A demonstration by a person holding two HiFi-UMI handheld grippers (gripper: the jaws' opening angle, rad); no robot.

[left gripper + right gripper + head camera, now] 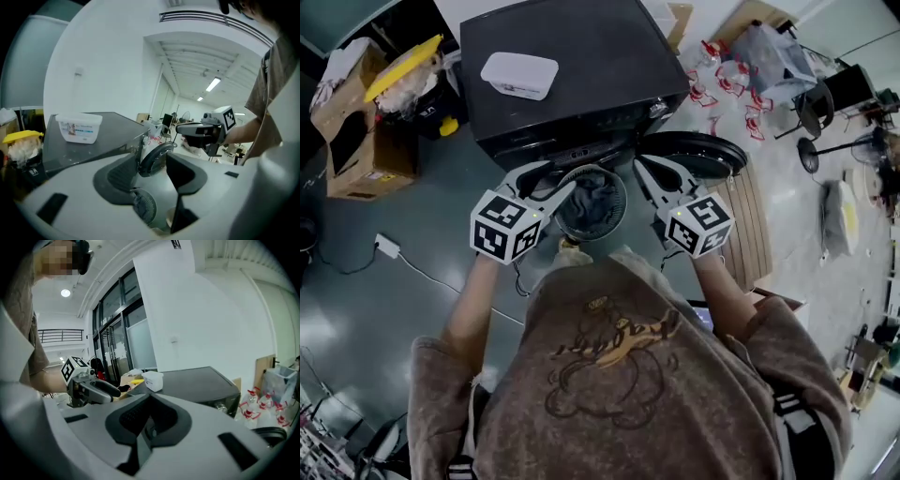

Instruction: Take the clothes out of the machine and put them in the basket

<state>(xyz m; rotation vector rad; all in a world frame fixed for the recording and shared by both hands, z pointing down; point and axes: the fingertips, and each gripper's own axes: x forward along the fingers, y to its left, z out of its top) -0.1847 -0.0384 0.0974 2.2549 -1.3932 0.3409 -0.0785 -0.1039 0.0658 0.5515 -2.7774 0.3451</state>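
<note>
Right ahead of the person, at 12 o'clock, stands the black machine [572, 66]. A white box [519, 75] sits on its top. The round door [698, 153] hangs open at about 2 o'clock from the basket [620, 216].

The basket stands on the floor [412, 281] just in front of the machine. Grey clothes [589, 192] lie inside it.

The left gripper [151, 164] is held at 9 o'clock of the basket. Its jaws are apart, and nothing is between them. Through the gap, the door and the basket can be seen.

The right gripper [150, 401] is held at 3 o'clock of the basket. Its jaws are together, and they hold nothing.

Both grippers are up in the air above the basket and touch no clothes. Brown cardboard boxes [356, 141] stand at 10 o'clock, beside the machine.
</note>
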